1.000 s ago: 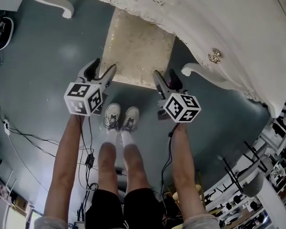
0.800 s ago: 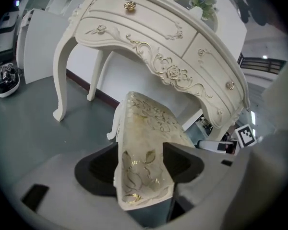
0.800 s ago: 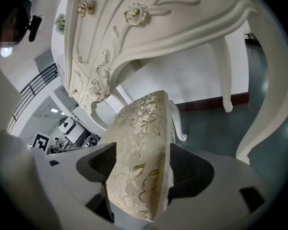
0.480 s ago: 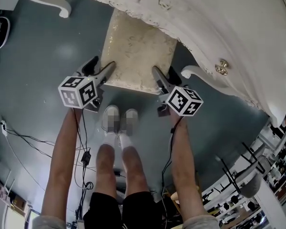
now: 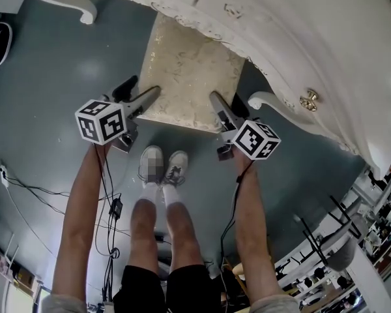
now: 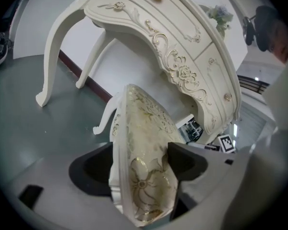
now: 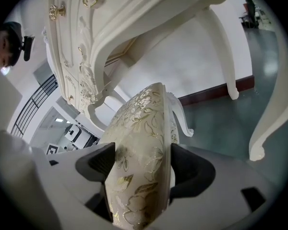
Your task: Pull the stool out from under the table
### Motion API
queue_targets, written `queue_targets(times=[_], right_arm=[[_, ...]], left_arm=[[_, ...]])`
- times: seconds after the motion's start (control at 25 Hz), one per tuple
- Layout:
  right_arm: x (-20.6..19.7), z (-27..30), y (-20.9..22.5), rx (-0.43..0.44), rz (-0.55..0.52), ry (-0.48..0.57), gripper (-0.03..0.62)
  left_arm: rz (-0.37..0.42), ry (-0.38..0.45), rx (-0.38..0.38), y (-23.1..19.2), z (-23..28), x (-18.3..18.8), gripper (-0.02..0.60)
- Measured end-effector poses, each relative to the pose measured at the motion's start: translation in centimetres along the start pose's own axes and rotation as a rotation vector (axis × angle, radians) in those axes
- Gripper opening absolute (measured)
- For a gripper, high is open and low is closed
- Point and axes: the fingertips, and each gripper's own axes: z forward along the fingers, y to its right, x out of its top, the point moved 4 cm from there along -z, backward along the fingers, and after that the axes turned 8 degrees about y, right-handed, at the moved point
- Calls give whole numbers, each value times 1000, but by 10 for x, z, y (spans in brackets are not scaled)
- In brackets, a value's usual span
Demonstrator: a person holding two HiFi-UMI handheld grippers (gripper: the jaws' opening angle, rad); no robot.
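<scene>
The stool (image 5: 189, 70) has a cream, gold-patterned seat, and its far part lies under the white carved table (image 5: 300, 25). My left gripper (image 5: 143, 89) straddles the seat's near left corner and my right gripper (image 5: 225, 100) straddles the near right corner. In the left gripper view the seat corner (image 6: 144, 143) fills the gap of the left gripper (image 6: 139, 159). In the right gripper view the seat (image 7: 139, 143) sits between the jaws of the right gripper (image 7: 143, 164). Both pairs of jaws are opening around the seat edge, close to its faces.
The person's shoes (image 5: 163, 165) stand just in front of the stool. Curved table legs (image 5: 274, 103) flank the stool on the grey floor. Cables (image 5: 26, 188) trail at the left. Chairs and clutter (image 5: 339, 240) fill the lower right.
Both grippers have slid a little further onto the stool's near corners and their jaws have spread wider. More of the seat shows out from under the table.
</scene>
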Motion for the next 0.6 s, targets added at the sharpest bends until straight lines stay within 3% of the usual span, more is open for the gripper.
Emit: queue_targets(times=[0.2,0.6], right_arm=[[-1,1,2,6,10,40,356],[-1,5,4,85,57,26,356]], left_arm=[[-121,48,-46,0,9,-4,337],[-96,46,-63,1,13,-2,338]])
